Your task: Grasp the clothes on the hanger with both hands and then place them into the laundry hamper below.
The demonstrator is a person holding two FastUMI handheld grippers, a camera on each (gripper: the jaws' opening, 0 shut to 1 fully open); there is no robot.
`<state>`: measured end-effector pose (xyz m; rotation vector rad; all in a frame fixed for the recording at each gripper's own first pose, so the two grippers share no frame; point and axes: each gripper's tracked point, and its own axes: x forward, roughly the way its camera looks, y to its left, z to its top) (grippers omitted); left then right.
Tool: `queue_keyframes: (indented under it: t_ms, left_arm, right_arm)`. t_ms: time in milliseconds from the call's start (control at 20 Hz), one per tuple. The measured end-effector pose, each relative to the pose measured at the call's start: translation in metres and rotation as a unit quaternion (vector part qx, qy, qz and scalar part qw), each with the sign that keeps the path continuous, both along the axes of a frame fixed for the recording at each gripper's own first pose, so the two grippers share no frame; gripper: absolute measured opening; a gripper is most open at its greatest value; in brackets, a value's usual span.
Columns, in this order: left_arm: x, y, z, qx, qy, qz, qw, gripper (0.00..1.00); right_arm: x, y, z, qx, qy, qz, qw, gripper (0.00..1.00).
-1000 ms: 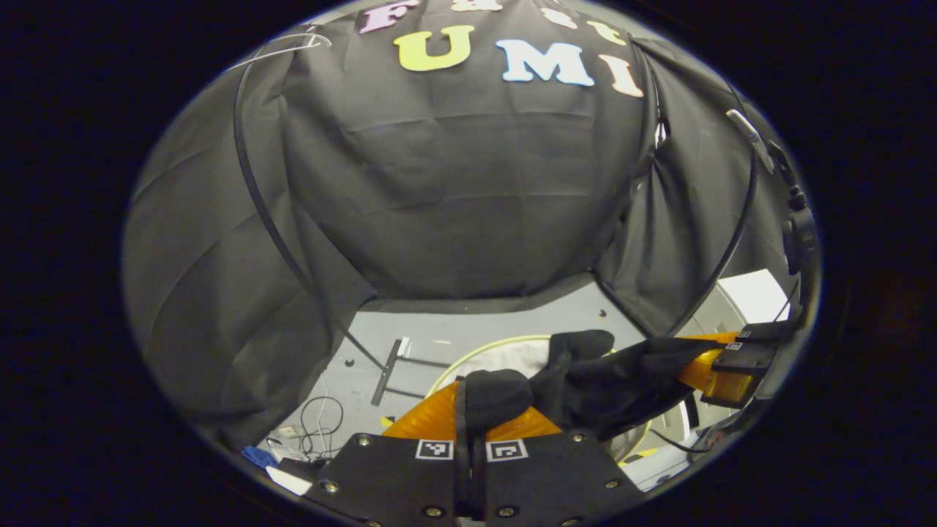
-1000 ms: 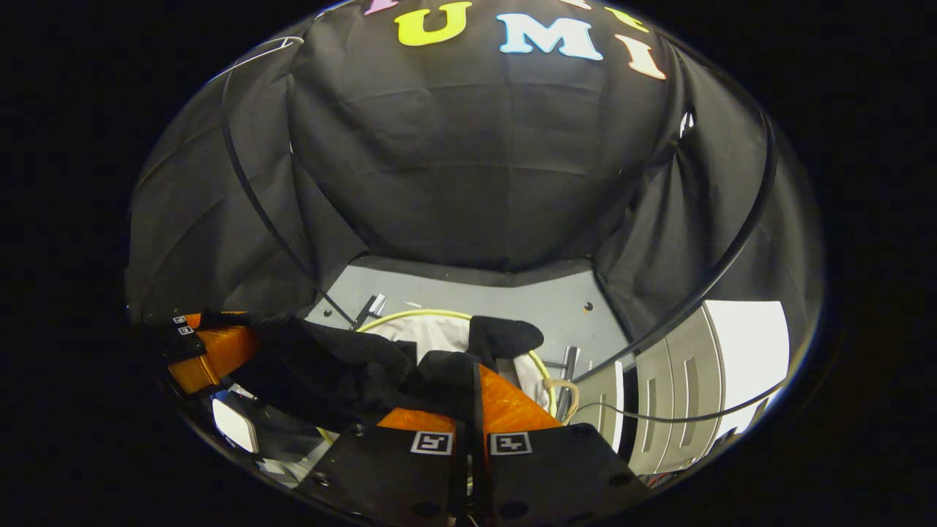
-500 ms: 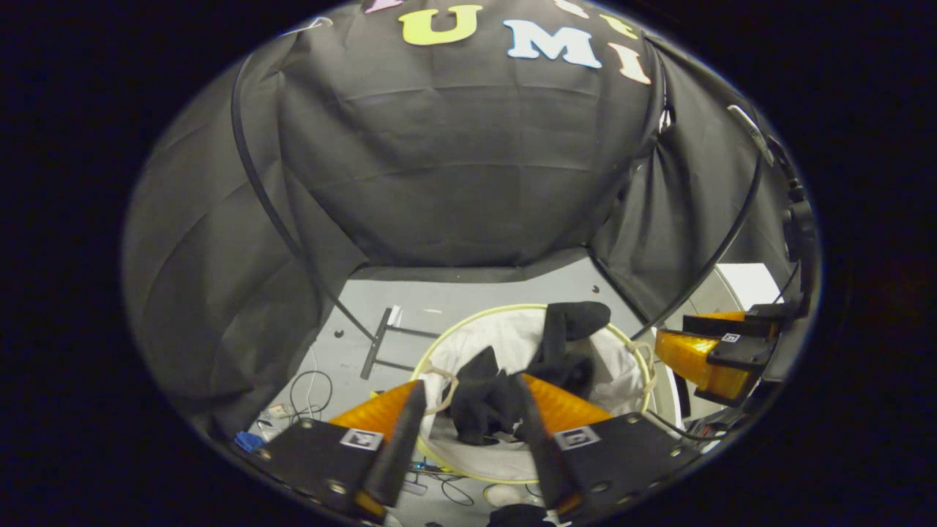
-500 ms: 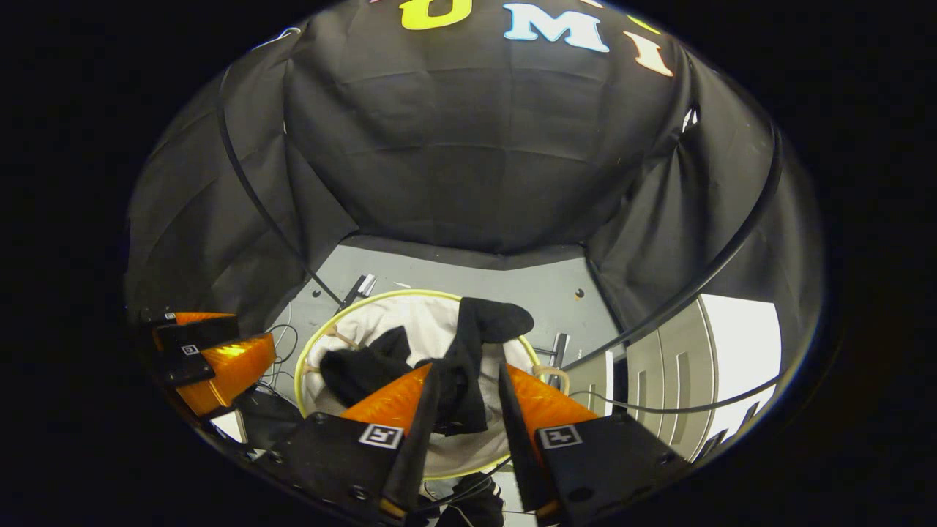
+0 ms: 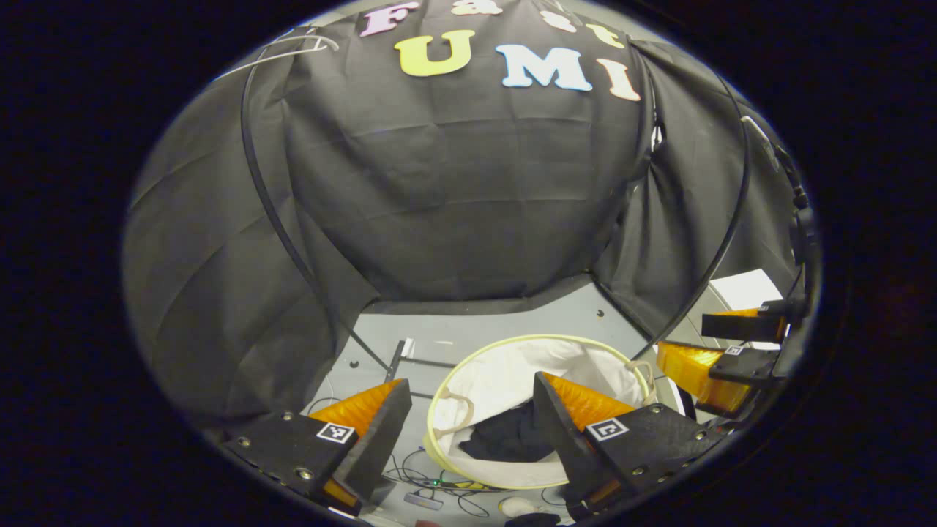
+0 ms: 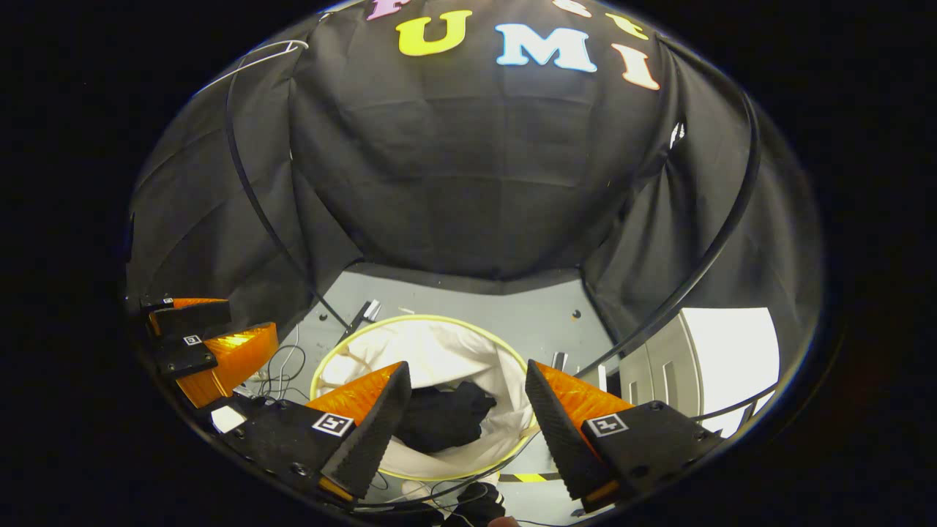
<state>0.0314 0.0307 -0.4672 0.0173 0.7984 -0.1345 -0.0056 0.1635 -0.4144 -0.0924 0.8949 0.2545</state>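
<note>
While both hand-held grippers [image 5: 468,410] [image 6: 465,399] gape wide and empty, black clothes [image 6: 439,417] lie inside the hamper [image 5: 512,344] beside floor cables [image 6: 282,373].

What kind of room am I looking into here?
Probably a staged recording booth, not a home: black cloth walls hung on a curved frame, a grey floor with loose cables, and a laundry hamper holding dark clothes.

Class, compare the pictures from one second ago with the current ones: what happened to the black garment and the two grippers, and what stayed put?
Both grippers, the left gripper and the right gripper, let go: shut on the black garment a second ago, they now stand wide open. The garment dropped from between them into the white laundry hamper with a yellow rim and lies crumpled at its bottom. The hamper and the grey floor stayed as they were.
</note>
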Motion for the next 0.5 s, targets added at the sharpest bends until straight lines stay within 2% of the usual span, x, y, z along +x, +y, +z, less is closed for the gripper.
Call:
queue_keyframes:
  t_ms: [100,150,250,350,500]
  left_arm:
    - [0.001,0.004,0.033,0.001,-0.028,-0.003,1.000,0.96]
    - [0.002,0.005,0.050,0.001,-0.044,-0.004,0.999,1.00]
    - [0.003,0.010,0.091,0.002,-0.077,-0.002,0.997,1.00]
    - [0.002,0.010,0.134,-0.007,-0.112,0.003,0.994,0.98]
    - [-0.004,0.011,0.196,-0.017,-0.157,0.013,0.987,1.00]
  right_arm:
    - [0.004,-0.004,0.036,0.010,-0.033,-0.009,0.999,0.99]
    - [0.007,-0.006,0.056,0.014,-0.054,-0.013,0.998,0.98]
    - [0.010,-0.011,0.096,0.019,-0.092,-0.012,0.996,0.99]
    - [0.010,-0.020,0.135,0.020,-0.125,-0.011,0.992,0.99]
    - [0.009,-0.040,0.194,0.022,-0.178,-0.016,0.984,0.99]
